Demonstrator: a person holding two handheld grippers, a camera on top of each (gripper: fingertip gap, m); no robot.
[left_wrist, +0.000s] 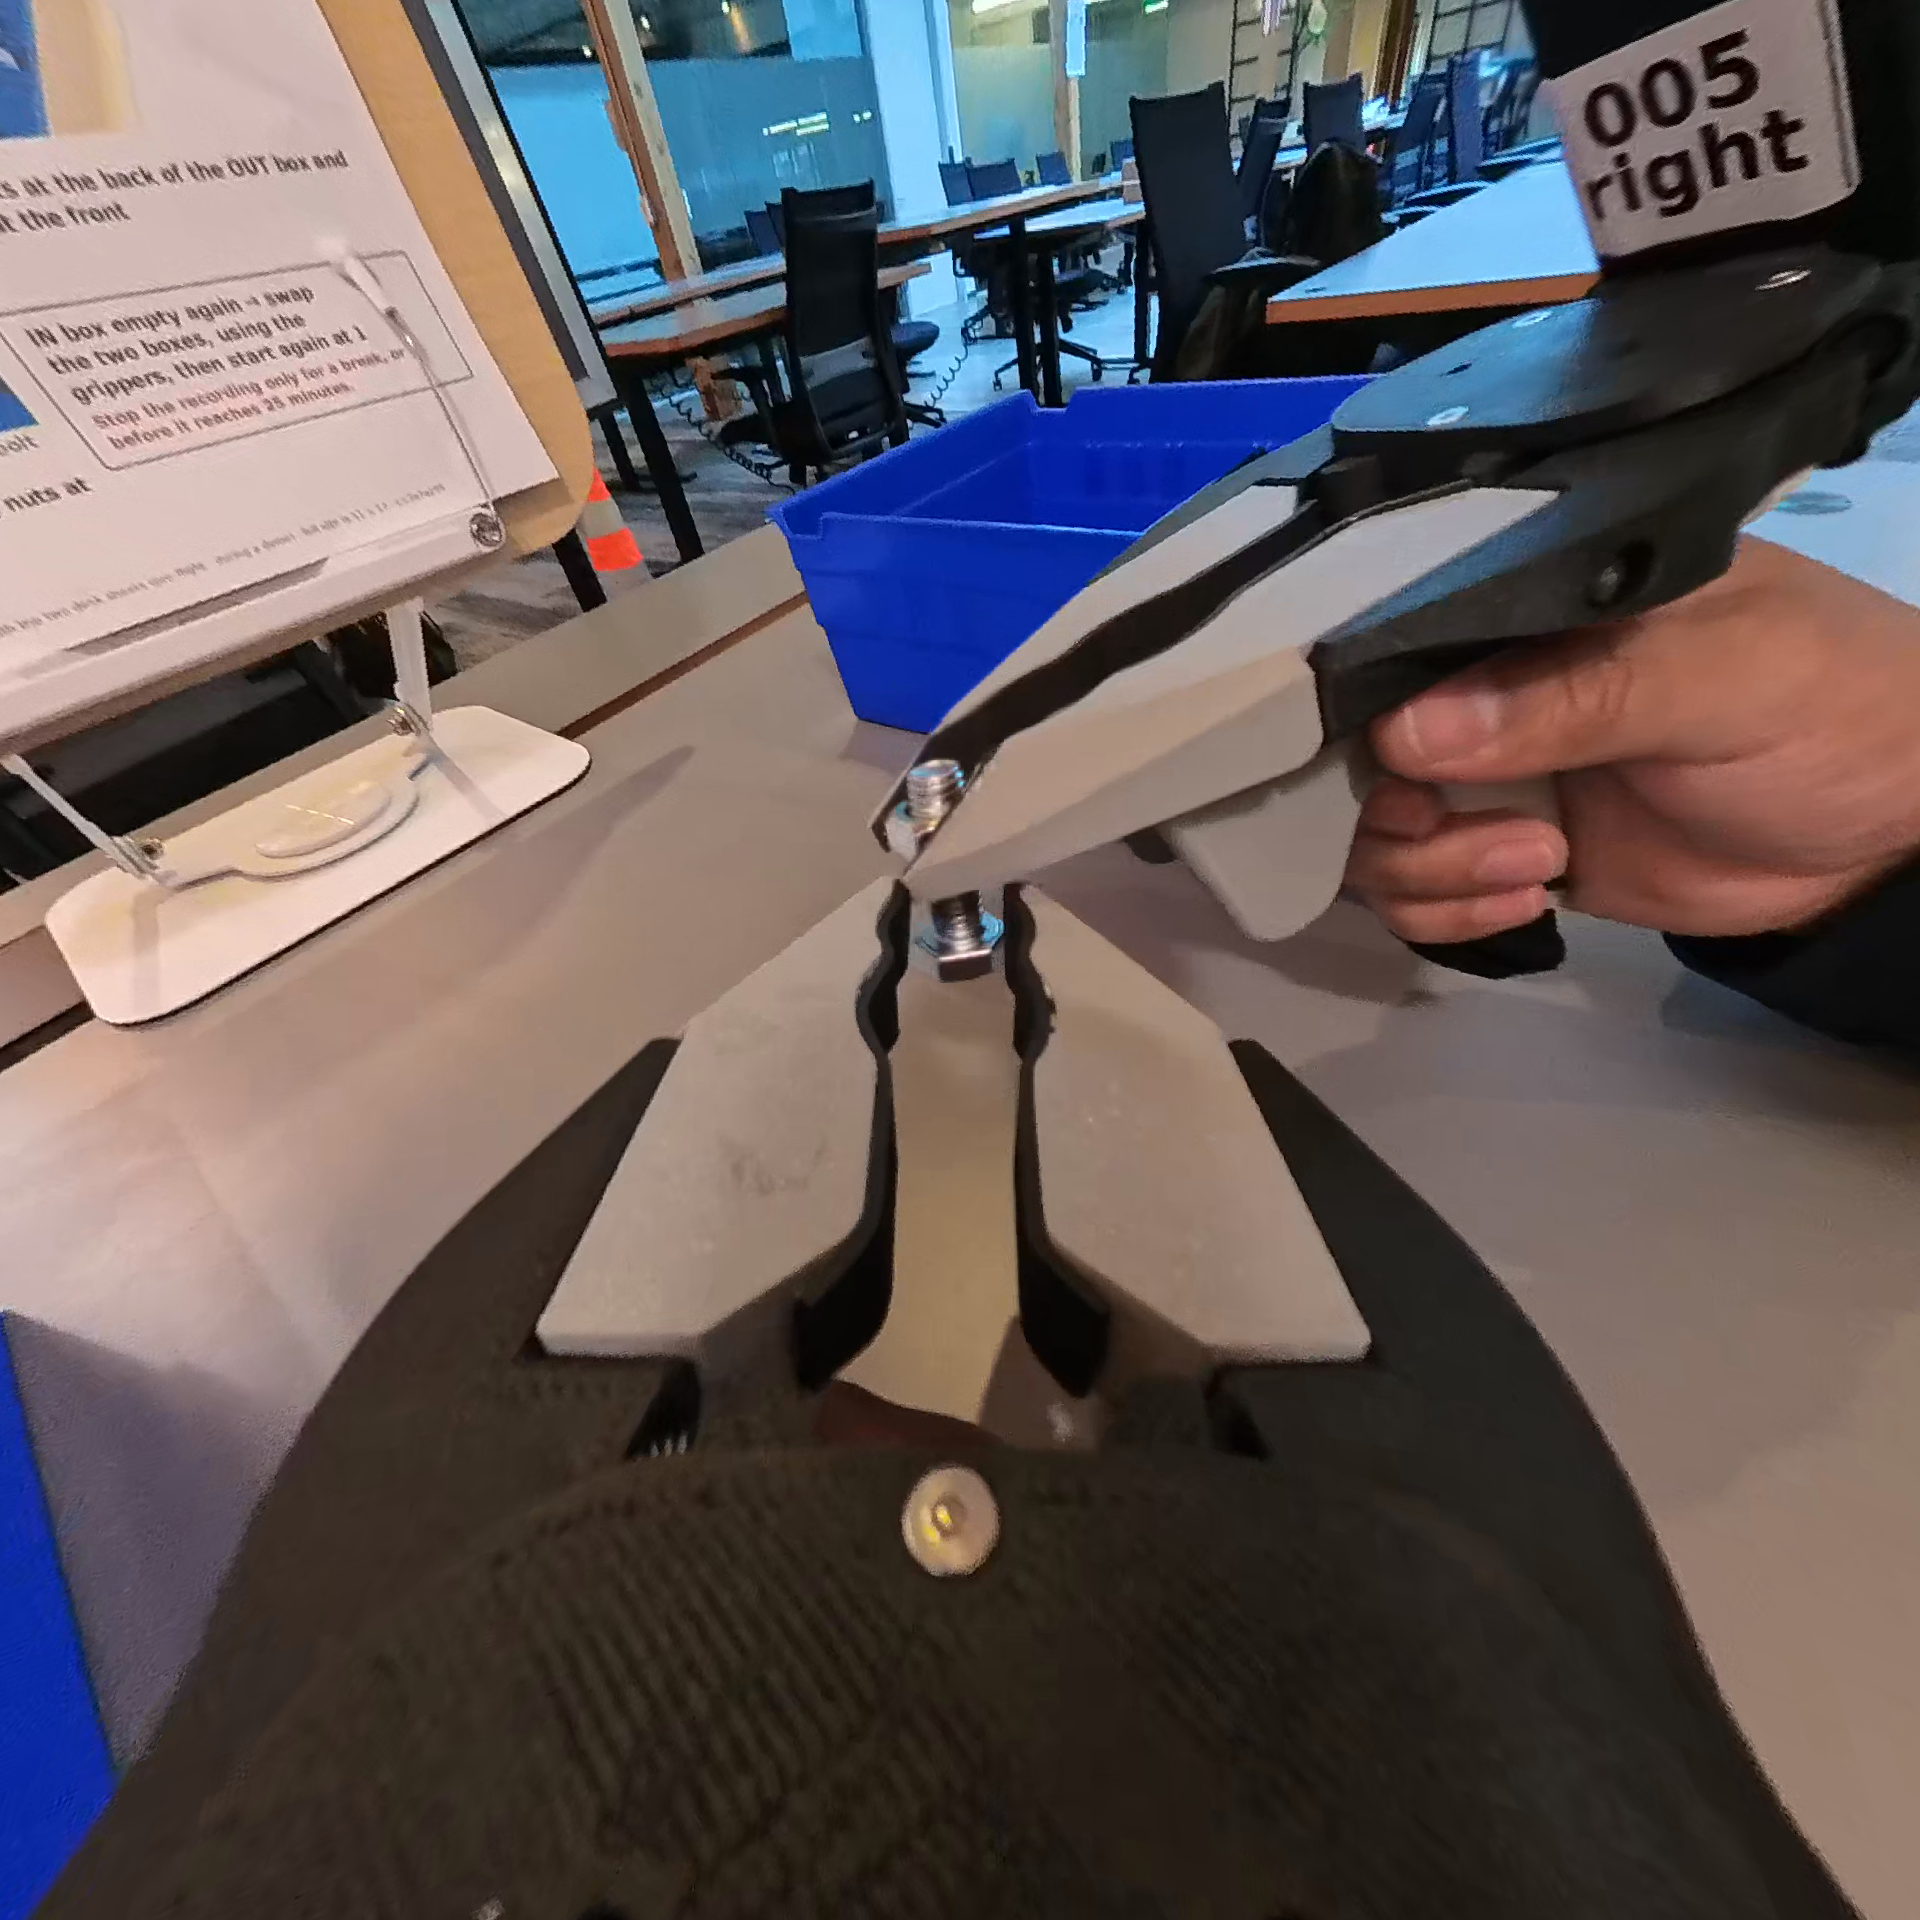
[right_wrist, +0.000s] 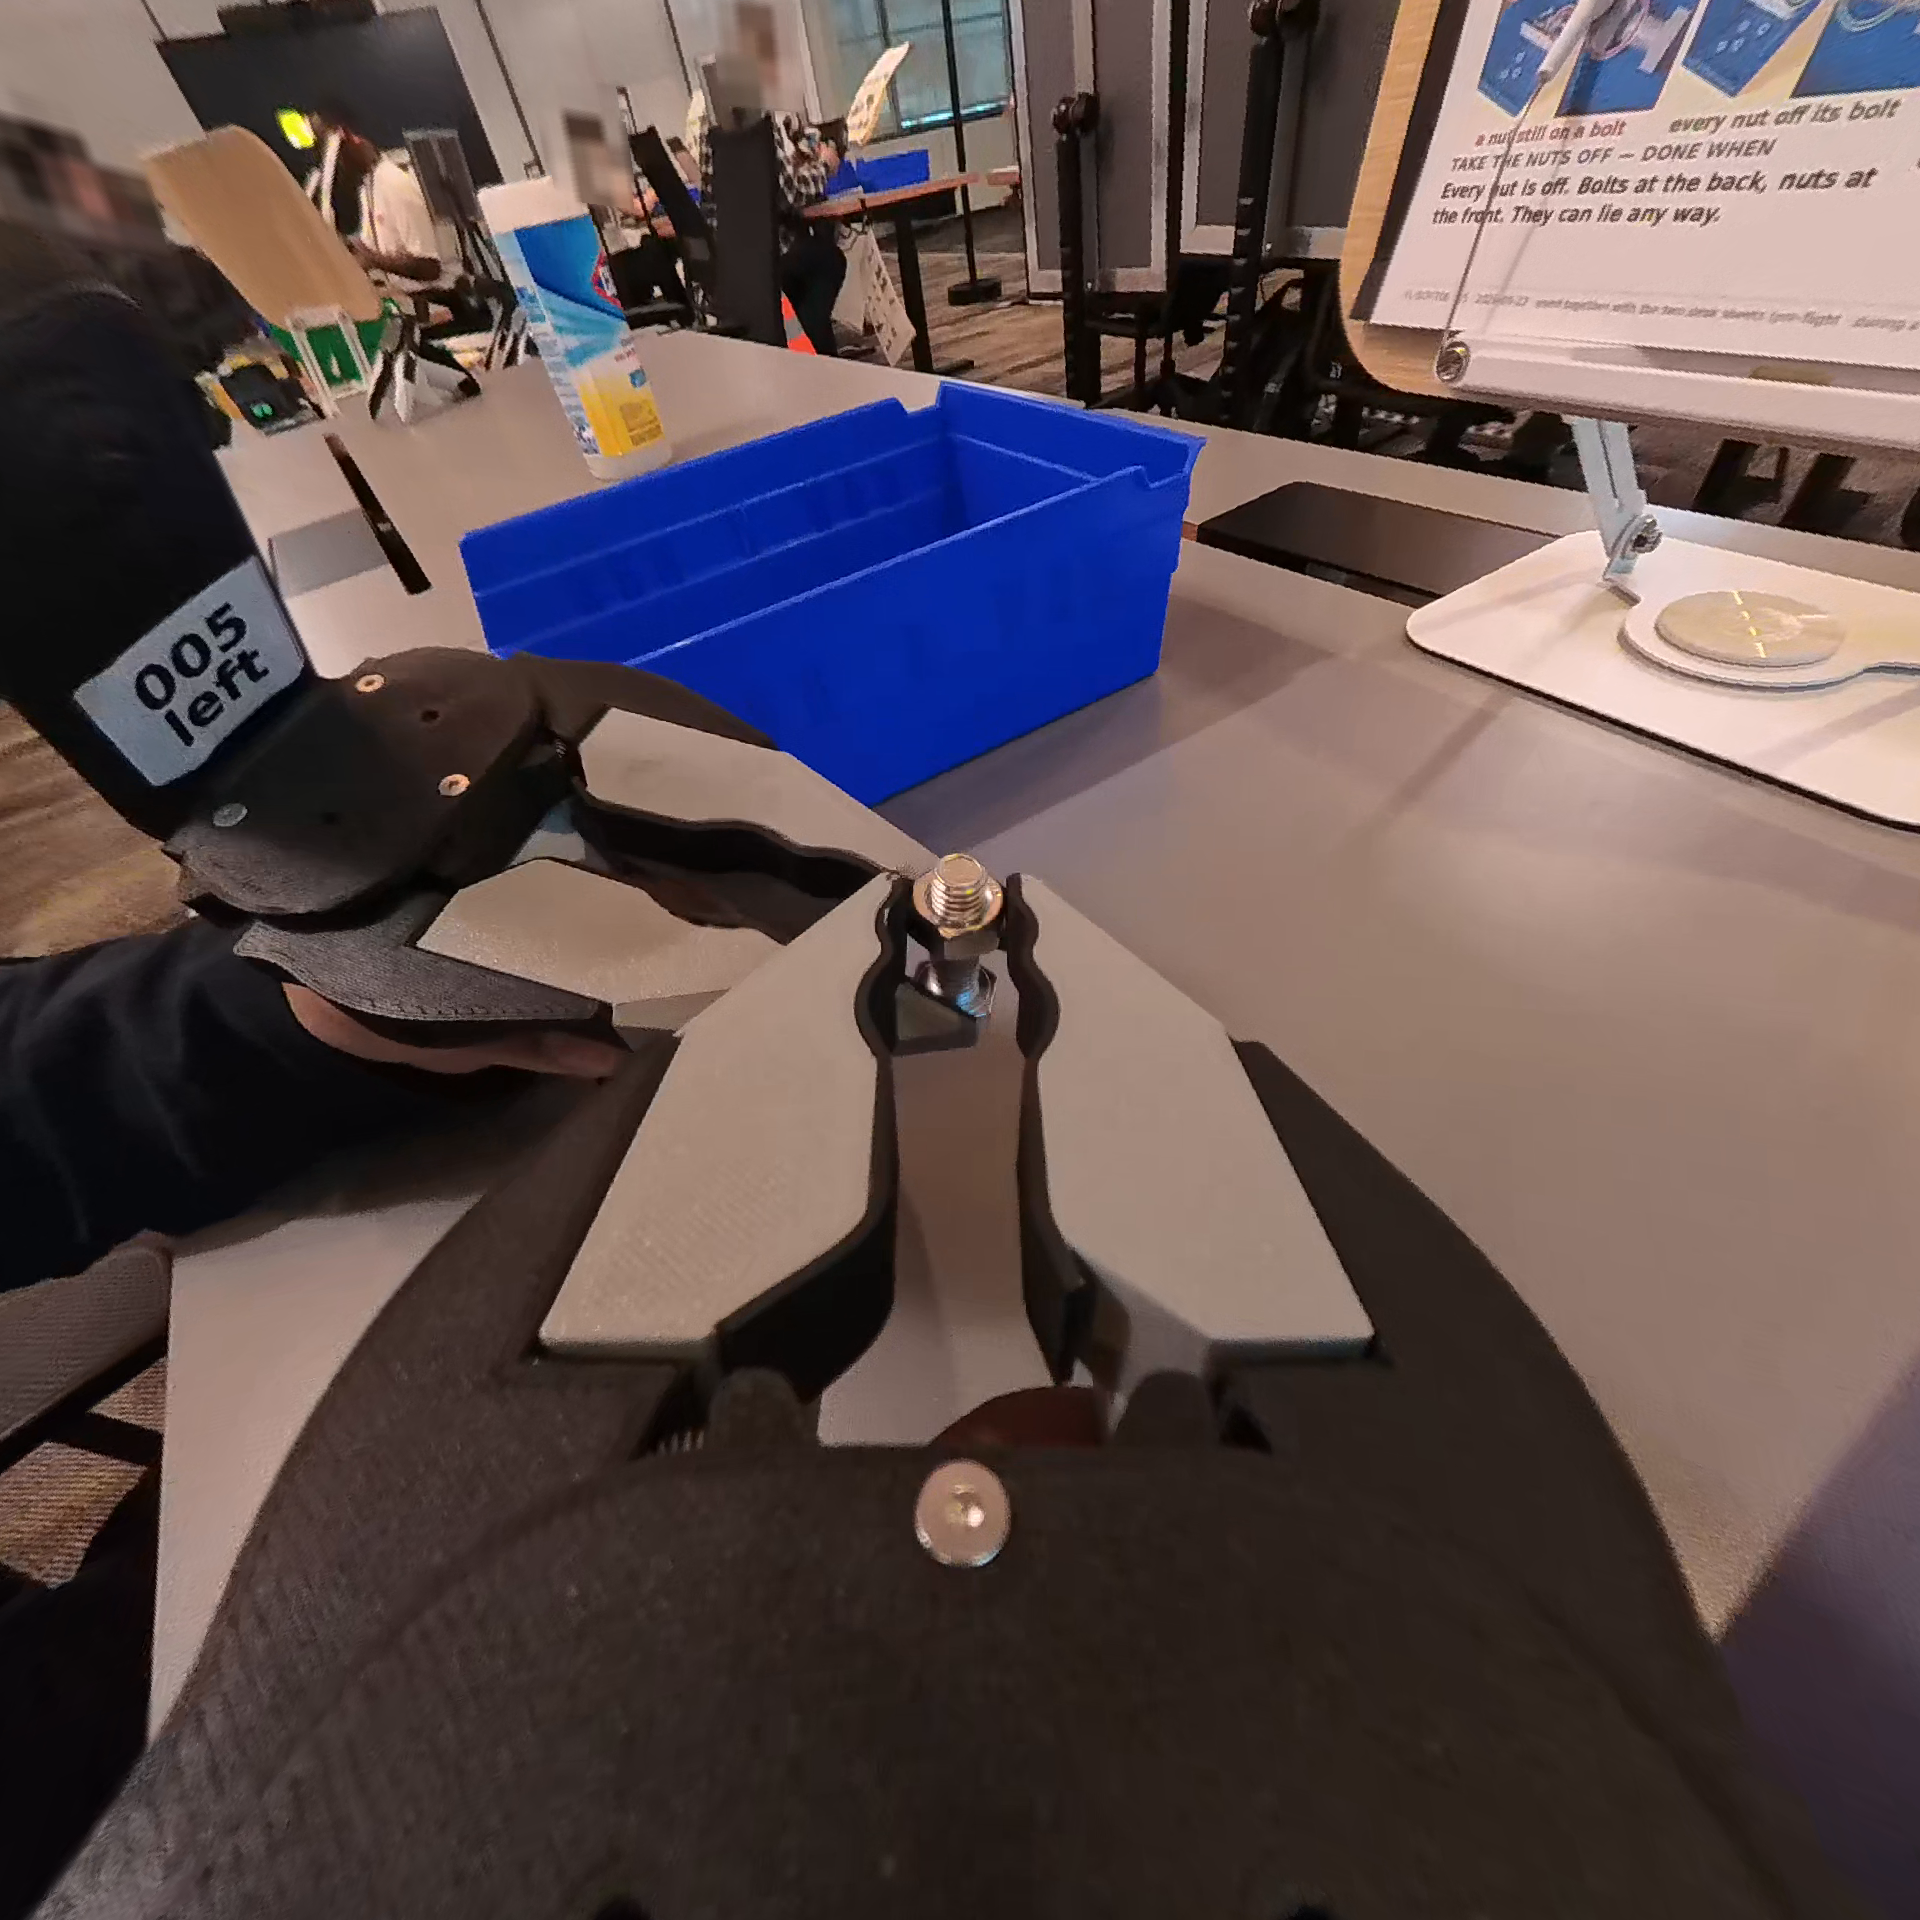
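Steel is what both tools are closed on: one bolt (right_wrist: 957, 940) with one nut (left_wrist: 928, 821) threaded on it. The right hand-held gripper (right_wrist: 956, 914) is seen closed on the nut near the threaded end, its fingers narrowed to the nut's width. The left hand-held gripper (left_wrist: 951, 930) is seen nearly closed about the bolt's lower part at the head (left_wrist: 958, 951), so the bolt stands upright between the two, above the desk (left_wrist: 1558, 1195); whether the left pads actually press the head cannot be told for certain.

As a judgement, the bolt would be expected to be small, stiff and dense for its size, with smooth plated metal that could slip in flat pads. The flats of the nut and of the head would be judged the best places to be gripped, since the threads offer little purchase and the shaft is round. Nothing about it looks fragile.

Counted outward: one bolt, one nut, two hand-held grippers, each held in one hand (left_wrist: 1621, 758). Beyond the fingertips one blue bin (right_wrist: 831, 613) is seen on the desk, and its visible inside shows nothing. Farther out, to the right gripper's far right, one sign on a white stand (right_wrist: 1662, 644) is seen; one wipes canister (right_wrist: 582, 322) stands past the bin on its left.
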